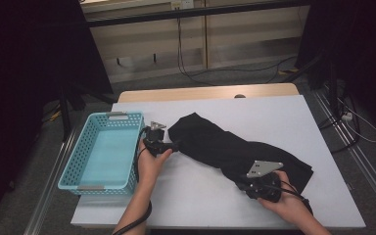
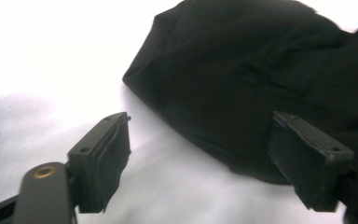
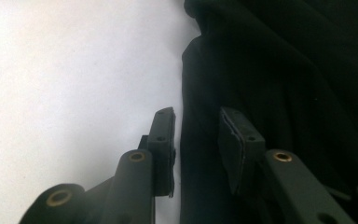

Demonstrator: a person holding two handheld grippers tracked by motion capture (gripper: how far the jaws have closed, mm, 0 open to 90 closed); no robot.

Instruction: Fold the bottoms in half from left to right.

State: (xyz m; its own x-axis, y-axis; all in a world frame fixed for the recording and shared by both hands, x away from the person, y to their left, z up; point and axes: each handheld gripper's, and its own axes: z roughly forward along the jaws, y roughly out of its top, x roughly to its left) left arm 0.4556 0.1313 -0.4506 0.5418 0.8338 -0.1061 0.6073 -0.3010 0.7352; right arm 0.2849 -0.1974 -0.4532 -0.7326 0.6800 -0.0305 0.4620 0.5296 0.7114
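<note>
The black garment [image 1: 235,149] lies bunched in a long diagonal heap on the white table [image 1: 200,196], its upper end in front of the left gripper [image 1: 175,145] and its lower edge at the right gripper [image 1: 242,182]. In the left gripper view the jaws stand wide, the near corner of the cloth [image 2: 242,88] between and beyond them, untouched. In the right gripper view the jaws are narrow and straddle the folded edge [image 3: 193,140], but a gap remains on both sides, so nothing is pinched yet. The risk is an uneven catch: the right jaws may close on a single layer, or slide past the edge onto bare table. The left could grab a thick wad, and the garment might then lift twisted and miss the teal basket [image 1: 103,152] beside the left hand.
</note>
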